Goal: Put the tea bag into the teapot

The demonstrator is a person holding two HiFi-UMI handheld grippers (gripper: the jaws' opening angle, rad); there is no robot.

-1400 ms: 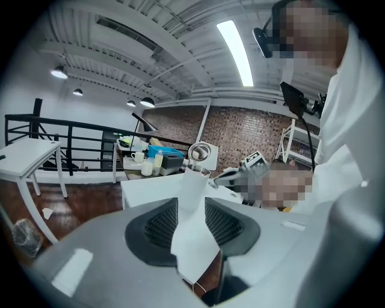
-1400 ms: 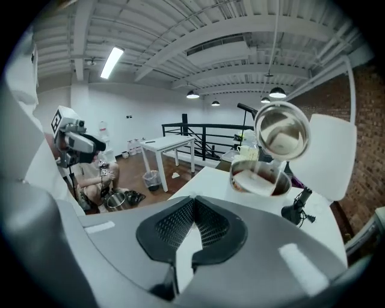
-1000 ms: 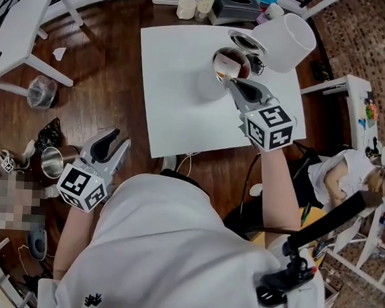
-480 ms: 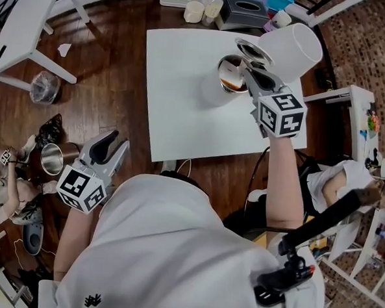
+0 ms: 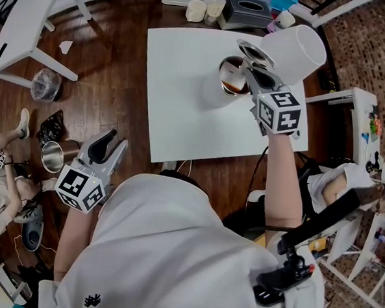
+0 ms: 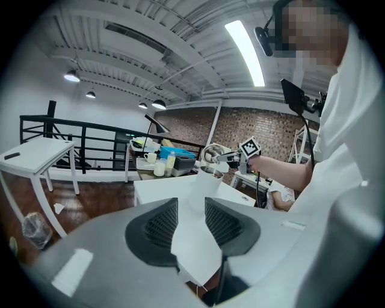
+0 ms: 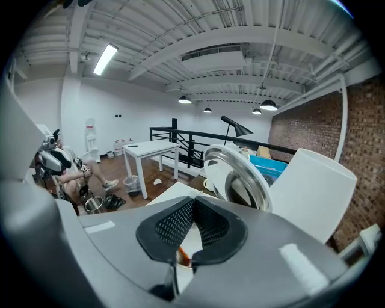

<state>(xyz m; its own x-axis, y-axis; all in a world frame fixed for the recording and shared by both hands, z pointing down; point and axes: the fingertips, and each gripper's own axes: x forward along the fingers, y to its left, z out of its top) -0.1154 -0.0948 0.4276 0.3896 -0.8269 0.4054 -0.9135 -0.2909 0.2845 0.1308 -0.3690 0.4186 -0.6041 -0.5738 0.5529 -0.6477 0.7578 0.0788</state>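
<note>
My left tool (image 5: pixel 107 149) hangs beside me, spread and empty, off the white counter (image 5: pixel 182 104). My right tool (image 5: pixel 246 71) is pressed together above the open round metal teapot (image 5: pixel 230 86). A small white tea bag (image 5: pixel 230 67) shows at the teapot's mouth. I would lower it straight down and let go only once it is inside. I see no readable writing.

A square white table (image 5: pixel 182 104) lies under the right gripper (image 5: pixel 248 72), with a large white rounded tub (image 5: pixel 293 45) just beside its tip and a dark grey tissue box (image 5: pixel 243 9) and a cream cup (image 5: pixel 195 11) beyond the table's far edge. Just left of the left gripper (image 5: pixel 110 140), a shiny steel pot (image 5: pixel 51 158) stands on the dark wooden floor (image 5: pixel 112 80) near a seated person (image 5: pixel 1 194). Well ahead are a small plastic-lined bin (image 5: pixel 46 84) and a white side table (image 5: pixel 21 22).
</note>
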